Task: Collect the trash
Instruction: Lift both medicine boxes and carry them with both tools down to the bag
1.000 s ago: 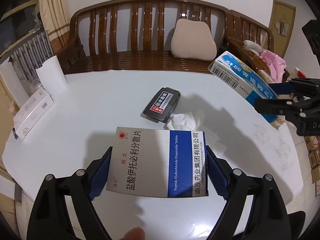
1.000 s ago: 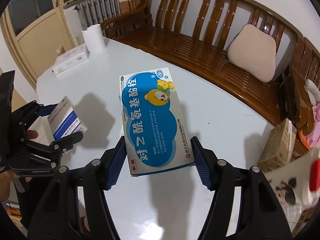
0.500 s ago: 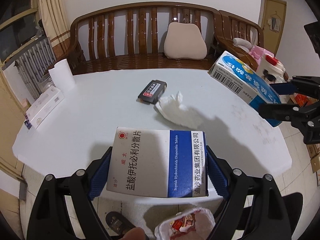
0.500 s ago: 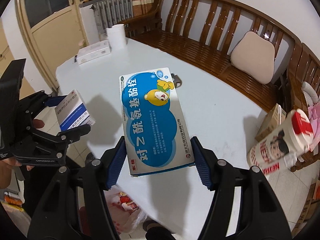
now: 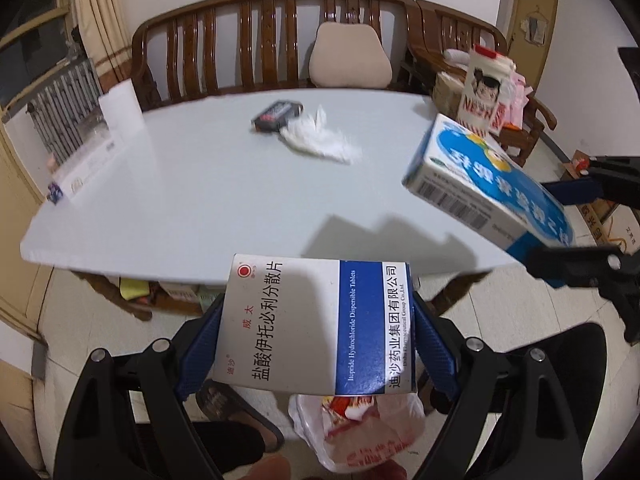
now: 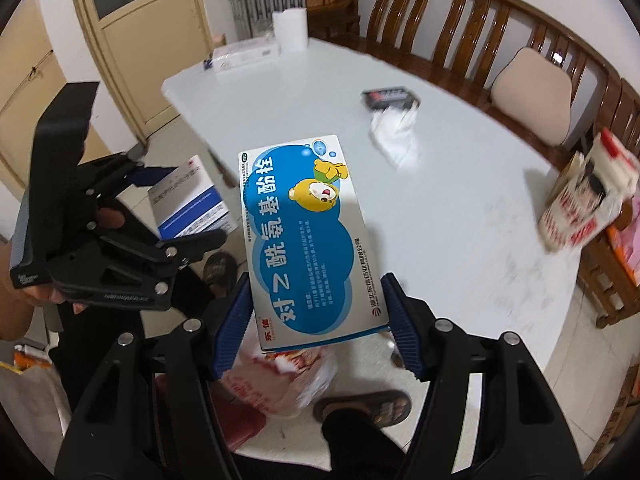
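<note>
My left gripper (image 5: 316, 344) is shut on a white and blue medicine box (image 5: 316, 324), held off the table's near edge above a white plastic trash bag (image 5: 360, 432) on the floor. My right gripper (image 6: 314, 328) is shut on a blue cartoon-bear medicine box (image 6: 308, 236), also above the bag (image 6: 276, 380). A crumpled white tissue (image 5: 320, 140) and a black packet (image 5: 276, 114) lie on the white table (image 5: 200, 200). The blue box also shows at the right of the left wrist view (image 5: 488, 184).
A wooden bench (image 5: 260, 52) with a beige cushion (image 5: 350, 56) stands behind the table. A paper roll (image 5: 120, 110) and a white carton (image 5: 80, 176) sit at the table's left end. A milk-powder bag (image 5: 484, 88) stands right. Slippered feet (image 6: 364, 404) are below.
Both grippers have pulled back from over the table to beyond its near edge, each still holding its box. The trash bag on the floor has come further into view under them.
</note>
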The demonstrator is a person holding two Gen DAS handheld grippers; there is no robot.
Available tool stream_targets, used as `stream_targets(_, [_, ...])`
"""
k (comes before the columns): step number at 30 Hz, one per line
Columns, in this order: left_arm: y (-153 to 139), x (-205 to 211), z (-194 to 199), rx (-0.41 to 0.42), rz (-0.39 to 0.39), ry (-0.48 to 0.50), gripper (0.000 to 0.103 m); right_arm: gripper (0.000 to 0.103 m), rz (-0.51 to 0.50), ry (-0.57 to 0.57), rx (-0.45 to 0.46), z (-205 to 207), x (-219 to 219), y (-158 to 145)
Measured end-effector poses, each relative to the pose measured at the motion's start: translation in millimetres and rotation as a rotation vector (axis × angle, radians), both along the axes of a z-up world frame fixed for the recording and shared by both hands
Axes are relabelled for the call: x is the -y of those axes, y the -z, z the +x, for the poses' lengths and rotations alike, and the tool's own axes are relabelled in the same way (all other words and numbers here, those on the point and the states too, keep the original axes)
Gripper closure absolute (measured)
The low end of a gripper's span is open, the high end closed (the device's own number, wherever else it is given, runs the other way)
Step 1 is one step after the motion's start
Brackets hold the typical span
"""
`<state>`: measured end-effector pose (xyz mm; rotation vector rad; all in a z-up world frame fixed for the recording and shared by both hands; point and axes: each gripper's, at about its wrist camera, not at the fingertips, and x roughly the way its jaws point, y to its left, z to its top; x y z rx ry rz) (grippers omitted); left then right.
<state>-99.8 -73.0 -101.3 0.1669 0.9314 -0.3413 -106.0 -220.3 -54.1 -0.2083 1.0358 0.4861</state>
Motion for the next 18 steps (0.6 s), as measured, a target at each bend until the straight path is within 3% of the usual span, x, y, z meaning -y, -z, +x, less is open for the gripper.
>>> stream_targets(8, [36,-1,-29,-0.071,0.001,0.019,0.020,0.041,0.010,0.002,-0.059,-36,-9,35])
stream_targets(18, [101,-7,-52,-0.204,0.024,0.015,0.020,0.041,-0.028,-0.004,-0.118,-61,-23,84])
